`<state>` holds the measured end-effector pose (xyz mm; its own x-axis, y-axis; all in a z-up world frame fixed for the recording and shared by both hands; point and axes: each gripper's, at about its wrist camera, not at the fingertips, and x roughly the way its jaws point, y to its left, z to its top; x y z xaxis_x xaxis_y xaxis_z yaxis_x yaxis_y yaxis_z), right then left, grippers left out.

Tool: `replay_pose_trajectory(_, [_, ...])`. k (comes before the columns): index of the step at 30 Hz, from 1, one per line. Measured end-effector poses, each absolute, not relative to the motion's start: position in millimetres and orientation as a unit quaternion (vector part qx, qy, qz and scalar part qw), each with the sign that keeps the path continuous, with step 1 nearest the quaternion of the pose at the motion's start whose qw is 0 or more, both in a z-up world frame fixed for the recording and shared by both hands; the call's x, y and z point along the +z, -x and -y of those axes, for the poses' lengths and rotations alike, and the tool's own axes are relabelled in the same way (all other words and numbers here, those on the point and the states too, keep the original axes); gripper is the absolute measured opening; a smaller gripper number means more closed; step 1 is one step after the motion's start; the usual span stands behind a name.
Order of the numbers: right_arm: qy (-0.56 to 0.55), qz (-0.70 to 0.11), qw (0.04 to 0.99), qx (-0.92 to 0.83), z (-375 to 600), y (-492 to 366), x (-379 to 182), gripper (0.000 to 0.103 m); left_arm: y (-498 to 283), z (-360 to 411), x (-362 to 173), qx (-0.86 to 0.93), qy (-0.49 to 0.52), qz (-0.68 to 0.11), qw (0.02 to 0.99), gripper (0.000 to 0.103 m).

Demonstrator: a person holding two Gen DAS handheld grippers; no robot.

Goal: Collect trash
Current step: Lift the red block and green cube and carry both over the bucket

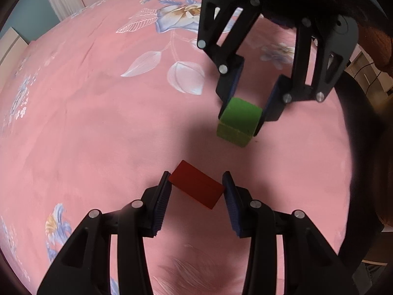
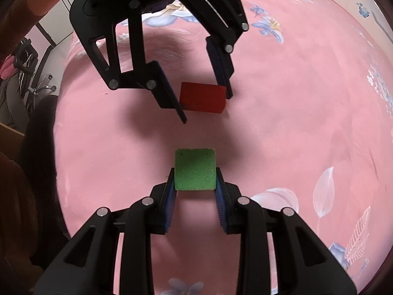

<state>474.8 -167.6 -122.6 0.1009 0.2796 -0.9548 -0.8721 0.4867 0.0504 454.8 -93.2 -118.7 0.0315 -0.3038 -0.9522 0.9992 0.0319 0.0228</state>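
The red block [image 1: 196,187] lay between the pads of the left tongs [image 1: 196,184], turned at an angle to them; its corners met both pads, so the tongs were closed onto it. In the right wrist view the same red block [image 2: 203,97] sat between the left tongs [image 2: 206,103], low over the pink sheet.

The green block [image 2: 195,169] was clamped squarely between the blue pads of the right tongs [image 2: 195,184], both pads pressed flat against its sides. From the left wrist view, the green block [image 1: 239,120] sat at the tips of the right tongs [image 1: 242,120].

Both blocks were near each other over a bed covered by a pink floral sheet [image 1: 86,123].
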Motion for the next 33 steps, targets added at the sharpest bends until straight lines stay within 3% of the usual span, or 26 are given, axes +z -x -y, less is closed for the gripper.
replay_pose_trajectory(19, [0.305, -0.498, 0.689, 0.429, 153, -420, -76, 0.031, -356, 63, -60, -0.535, -0.417, -0.417, 0.604, 0.045])
replay_pose_trajectory(33, [0.319, -0.492, 0.687, 0.429, 144, -334, -59, 0.031, -321, 62, -66, -0.532, -0.409, -0.414, 0.614, 0.045])
